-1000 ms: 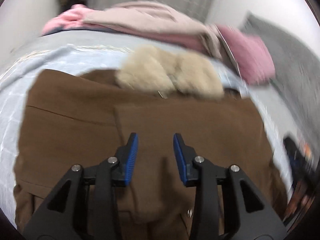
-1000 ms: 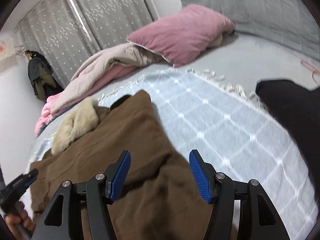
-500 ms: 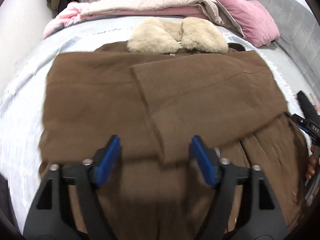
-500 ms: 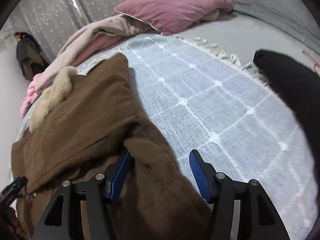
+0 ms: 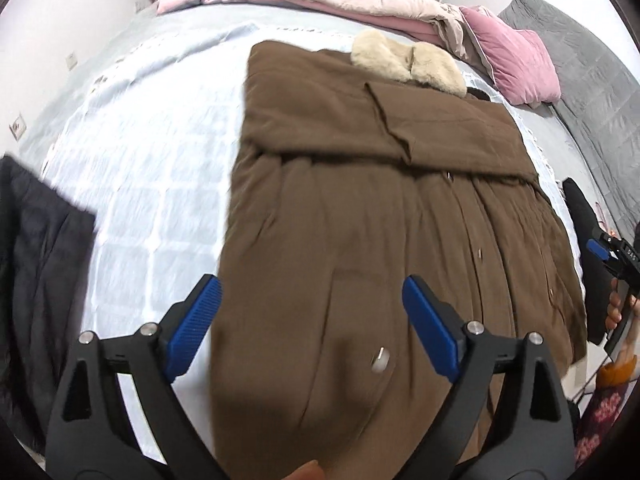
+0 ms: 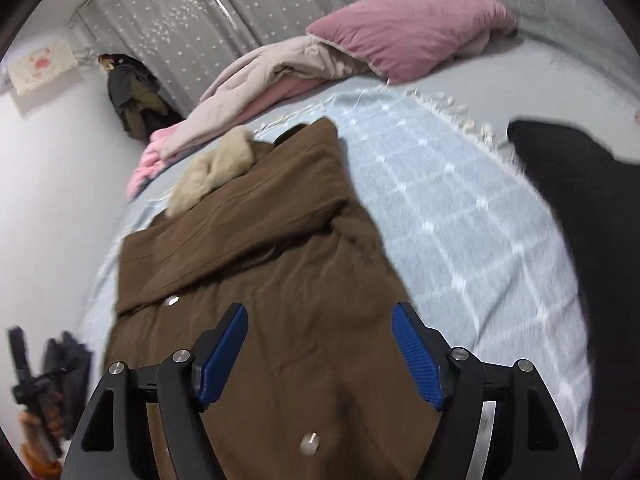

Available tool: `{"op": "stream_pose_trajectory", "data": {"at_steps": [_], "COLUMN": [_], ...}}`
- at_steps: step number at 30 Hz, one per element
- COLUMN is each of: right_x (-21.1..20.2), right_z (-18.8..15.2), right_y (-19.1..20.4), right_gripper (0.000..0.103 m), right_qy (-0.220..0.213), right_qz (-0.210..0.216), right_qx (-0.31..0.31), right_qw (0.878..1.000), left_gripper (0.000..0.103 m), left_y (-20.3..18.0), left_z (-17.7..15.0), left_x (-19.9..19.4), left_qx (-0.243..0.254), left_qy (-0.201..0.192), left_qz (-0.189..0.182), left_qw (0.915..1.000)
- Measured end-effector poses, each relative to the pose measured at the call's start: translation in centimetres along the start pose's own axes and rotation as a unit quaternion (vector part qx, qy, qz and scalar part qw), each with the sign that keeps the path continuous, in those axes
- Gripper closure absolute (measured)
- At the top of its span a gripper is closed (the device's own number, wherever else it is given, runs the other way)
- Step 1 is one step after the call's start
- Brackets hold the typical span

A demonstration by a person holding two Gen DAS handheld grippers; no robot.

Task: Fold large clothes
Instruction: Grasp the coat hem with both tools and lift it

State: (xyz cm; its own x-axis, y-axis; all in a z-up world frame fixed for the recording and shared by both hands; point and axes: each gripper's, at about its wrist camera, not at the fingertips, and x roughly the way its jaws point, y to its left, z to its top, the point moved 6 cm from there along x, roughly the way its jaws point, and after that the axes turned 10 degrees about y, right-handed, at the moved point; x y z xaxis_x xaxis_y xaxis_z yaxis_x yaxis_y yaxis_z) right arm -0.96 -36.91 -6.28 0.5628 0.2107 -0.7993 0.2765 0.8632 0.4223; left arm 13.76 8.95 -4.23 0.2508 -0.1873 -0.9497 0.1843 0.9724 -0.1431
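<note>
The brown coat (image 5: 360, 216) lies flat on the light blue checked blanket (image 5: 152, 168) covering the bed. Its long axis runs from the near edge toward the far pillows, with the cream fur collar (image 5: 408, 64) at the far end, pointing toward the pink pillow (image 5: 516, 64). Both sleeves are folded across the chest. The left claw (image 5: 312, 328) hovers above the hem, jaws opening, nothing gripped. The right claw (image 6: 320, 356) hovers above the lower right side, jaws opening, nothing gripped. A black garment (image 6: 592, 208) lies beside the blanket.
</note>
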Motion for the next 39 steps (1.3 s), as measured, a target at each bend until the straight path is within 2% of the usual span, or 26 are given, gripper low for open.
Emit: {"op": "stream_pose_trajectory", "data": {"at_steps": [2, 4, 8, 14, 17, 21, 23, 26, 28, 30, 31, 32, 34, 36, 37, 39], "right_x": [-0.5, -0.6, -0.6, 0.1, 0.7, 0.8, 0.9, 0.9, 1.0, 1.1, 1.1, 1.3, 1.9, 2.5, 2.8, 2.8], "right_z": [-1.4, -2.7, -6.1, -10.4, -12.0, -13.2, -13.6, -14.3, -14.8, -15.4, -15.7, -15.9, -16.3, -16.6, -16.6, -16.6], "right_y": [-0.6, -1.4, -3.5, -7.1, -8.2, -8.3, -8.3, -7.6, -7.0, -6.5, -6.1, -5.8, -4.9, -4.5, -4.2, -3.6], "right_gripper": [0.027, 0.027, 0.027, 0.027, 0.027, 0.027, 0.027, 0.026, 0.025, 0.026, 0.027, 0.029, 0.040, 0.063, 0.067, 0.077], "right_qy": [0.022, 0.045, 0.084, 0.119, 0.131, 0.124, 0.128, 0.135, 0.135, 0.135, 0.137, 0.142, 0.153, 0.164, 0.166, 0.160], "right_qz": [0.012, 0.006, -0.025, -0.042, -0.018, 0.016, 0.040, 0.095, 0.122, 0.139, 0.150, 0.162, 0.176, 0.185, 0.184, 0.178], "right_qx": [0.003, 0.002, -0.006, 0.015, 0.036, 0.039, 0.050, 0.059, 0.061, 0.060, 0.058, 0.057, 0.055, 0.058, 0.060, 0.059], "right_qw": [1.000, 0.999, 0.996, 0.992, 0.991, 0.991, 0.990, 0.985, 0.981, 0.979, 0.977, 0.975, 0.971, 0.967, 0.967, 0.969], "left_gripper": [0.011, 0.011, 0.011, 0.011, 0.011, 0.005, 0.005, 0.005, 0.005, 0.007, 0.008, 0.009, 0.014, 0.023, 0.028, 0.051], "left_y": [1.1, 2.0, 4.3, 6.4, 6.4, 5.5, 5.0, 4.9, 4.9, 4.2, 3.7, 3.2, 2.8, 2.4, 2.3, 2.4], "left_z": [-1.6, -3.1, -5.9, -9.5, -10.7, -11.6, -11.8, -12.0, -12.2, -13.1, -13.7, -14.1, -14.4, -14.5, -14.5, -14.6], "left_x": [-0.1, 0.3, 2.1, 5.0, 6.1, 5.9, 5.8, 5.8, 5.6, 5.5, 5.6, 5.6, 5.5, 5.4, 5.5, 5.3], "left_qx": [-0.007, -0.014, -0.035, -0.059, -0.065, -0.034, -0.024, -0.030, -0.041, -0.048, -0.050, -0.052, -0.038, -0.026, -0.024, -0.023], "left_qy": [0.016, 0.036, 0.068, 0.113, 0.126, 0.098, 0.104, 0.112, 0.118, 0.135, 0.155, 0.164, 0.162, 0.159, 0.158, 0.153], "left_qz": [-0.027, -0.051, -0.069, -0.090, -0.113, -0.116, -0.121, -0.153, -0.187, -0.267, -0.311, -0.328, -0.304, -0.285, -0.274, -0.241], "left_qw": [0.9995, 0.9980, 0.9947, 0.9878, 0.9834, 0.9879, 0.9869, 0.9815, 0.9745, 0.9530, 0.9364, 0.9290, 0.9381, 0.9449, 0.9485, 0.9580]}}
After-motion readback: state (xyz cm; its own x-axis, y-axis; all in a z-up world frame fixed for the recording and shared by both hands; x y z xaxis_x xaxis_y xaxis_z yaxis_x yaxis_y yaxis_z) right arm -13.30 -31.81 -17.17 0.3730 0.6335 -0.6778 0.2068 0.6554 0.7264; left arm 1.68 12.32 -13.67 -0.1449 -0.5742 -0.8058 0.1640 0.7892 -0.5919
